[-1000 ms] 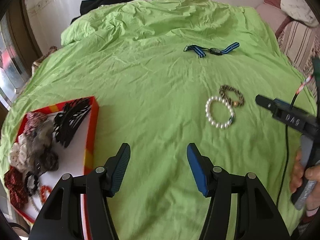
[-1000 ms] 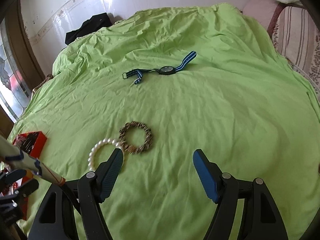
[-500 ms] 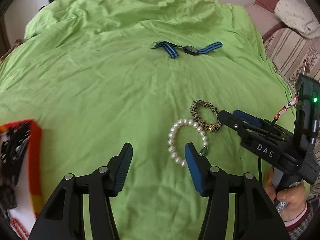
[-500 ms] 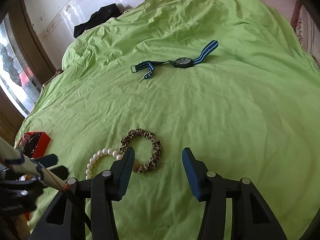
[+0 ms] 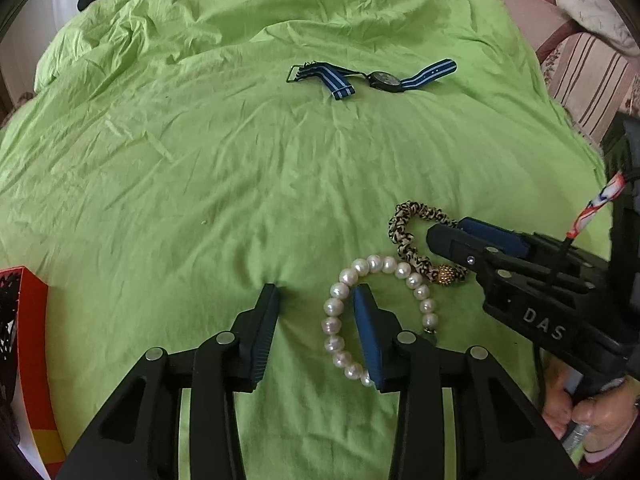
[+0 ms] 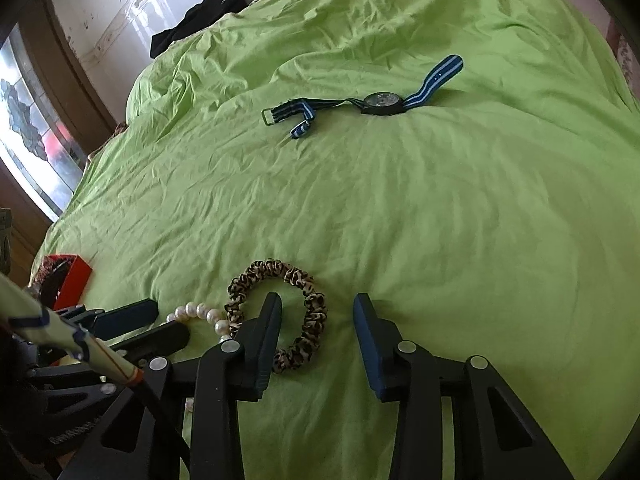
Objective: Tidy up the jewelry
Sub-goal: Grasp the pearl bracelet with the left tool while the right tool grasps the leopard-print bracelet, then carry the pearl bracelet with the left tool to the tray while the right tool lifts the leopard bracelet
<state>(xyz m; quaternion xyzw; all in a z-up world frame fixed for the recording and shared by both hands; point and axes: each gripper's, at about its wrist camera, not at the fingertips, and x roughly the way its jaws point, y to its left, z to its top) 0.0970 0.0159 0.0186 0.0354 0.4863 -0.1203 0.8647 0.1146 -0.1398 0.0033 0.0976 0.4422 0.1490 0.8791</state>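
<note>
A white pearl bracelet (image 5: 335,322) lies on the green bed sheet (image 5: 200,160). My left gripper (image 5: 316,304) is open, lowered onto the sheet, its right finger inside the pearl loop and the left side of the loop between the jaws. A leopard-print scrunchie (image 6: 308,316) lies touching the pearls; it also shows in the left wrist view (image 5: 404,236). My right gripper (image 6: 316,312) is open, its left finger inside the scrunchie's ring and the ring's right side between the jaws. A blue striped watch (image 6: 380,102) lies farther back.
A red tray (image 5: 28,340) holding dark hair accessories sits at the left edge of the bed and shows in the right wrist view (image 6: 68,276). Black clothing (image 6: 192,24) lies at the bed's far end. Striped cushions (image 5: 580,76) stand to the right.
Both grippers moved forward and down. The left one came from beside the tray to straddle the pearl bracelet; the right one closed in over the scrunchie. Both jaws narrowed somewhat.
</note>
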